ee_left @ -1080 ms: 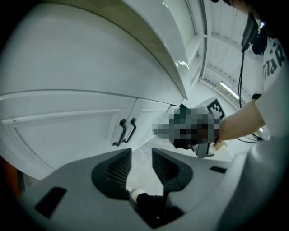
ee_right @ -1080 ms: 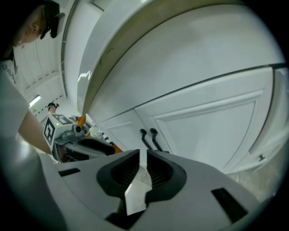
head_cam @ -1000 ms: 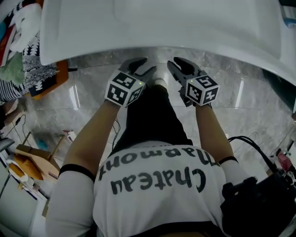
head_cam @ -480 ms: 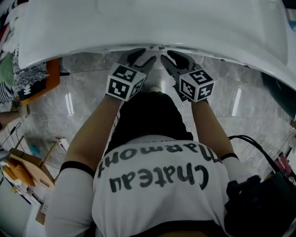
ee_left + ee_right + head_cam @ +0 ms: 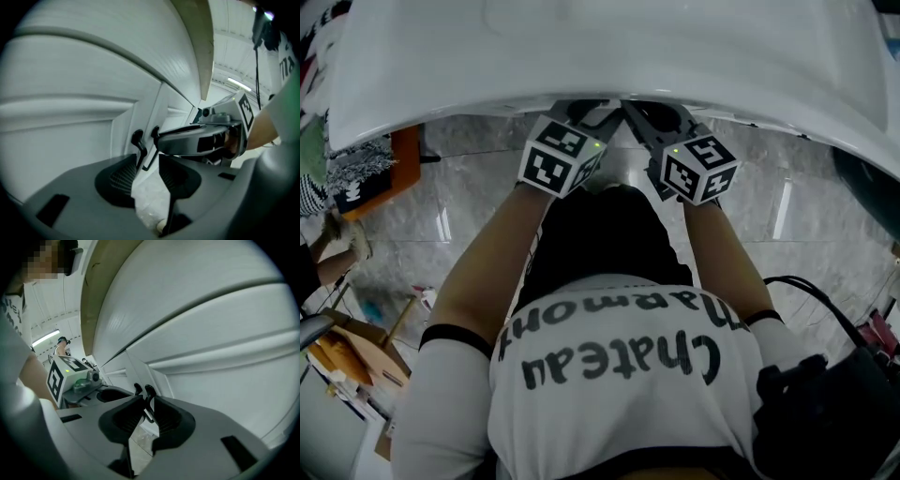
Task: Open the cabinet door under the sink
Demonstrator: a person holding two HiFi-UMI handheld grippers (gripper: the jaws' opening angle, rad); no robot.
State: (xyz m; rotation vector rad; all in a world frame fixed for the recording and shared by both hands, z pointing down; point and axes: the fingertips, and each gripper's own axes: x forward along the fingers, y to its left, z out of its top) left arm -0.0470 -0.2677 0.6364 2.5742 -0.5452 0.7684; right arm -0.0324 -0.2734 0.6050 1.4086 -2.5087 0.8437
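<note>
Both tools sit under the near rim of the white sink (image 5: 628, 56), at the closed cabinet doors (image 5: 65, 136). The left gripper (image 5: 146, 161) has its jaws apart, just closing, with the left black handle (image 5: 138, 144) between them, not gripped. The right gripper (image 5: 146, 404) stands narrower, also just closing, and straddles the right black handle (image 5: 150, 393), not yet clamped.

1. Two hand-held grippers are showing: the left hand-held gripper (image 5: 147, 159) and the right hand-held gripper (image 5: 147, 401).
2. Two marker cubes are showing: the left marker cube (image 5: 558, 157) and the right marker cube (image 5: 696, 169).
3. Two black handles are showing: the left handle (image 5: 137, 140) and the right handle (image 5: 154, 133).
4. Two white cabinet doors are showing: the left cabinet door (image 5: 61, 140) and the right cabinet door (image 5: 225, 385).
5. One white sink (image 5: 609, 47) is showing.
</note>
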